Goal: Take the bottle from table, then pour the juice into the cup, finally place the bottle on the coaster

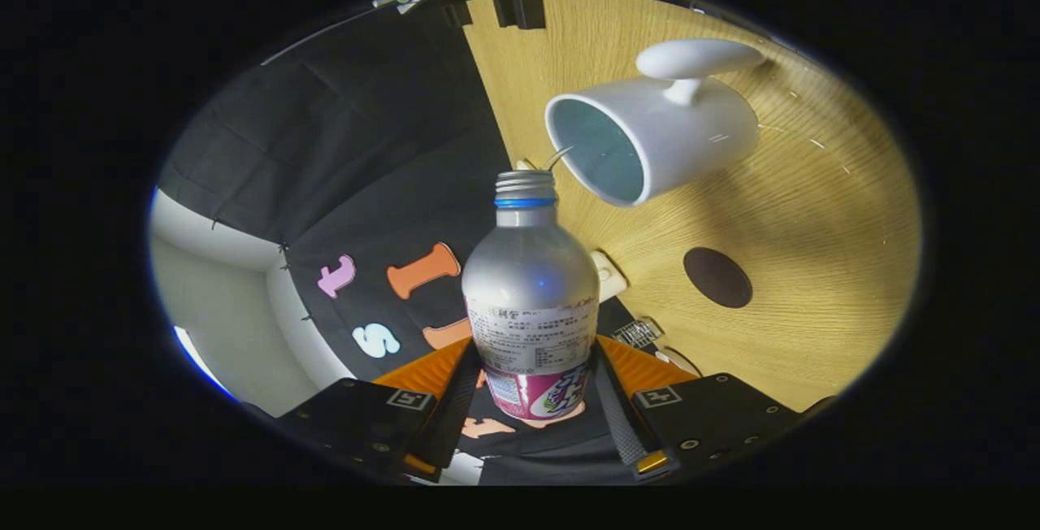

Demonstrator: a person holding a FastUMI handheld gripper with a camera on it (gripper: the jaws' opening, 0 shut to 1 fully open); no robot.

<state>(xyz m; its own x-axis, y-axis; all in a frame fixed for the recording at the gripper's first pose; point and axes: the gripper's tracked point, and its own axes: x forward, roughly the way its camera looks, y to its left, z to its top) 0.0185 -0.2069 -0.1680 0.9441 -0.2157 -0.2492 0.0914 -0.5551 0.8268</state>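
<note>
Two fingers of the gripper [532, 400] are clamping the bottle [532, 302] at its label, tipping its open neck toward the cup [658, 136] mouth for pouring; the coaster [717, 277] is waiting beside the cup.

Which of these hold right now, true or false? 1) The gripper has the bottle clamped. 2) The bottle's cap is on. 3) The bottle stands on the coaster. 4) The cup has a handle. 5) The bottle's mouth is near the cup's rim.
1) True: the gripper has both fingers pressed on the bottle.
2) False: the threaded neck is bare.
3) False: the coaster is bare; the bottle is held off the table.
4) True: the cup shows a handle.
5) True: a thin stream runs from the bottle's mouth toward the rim.
</note>
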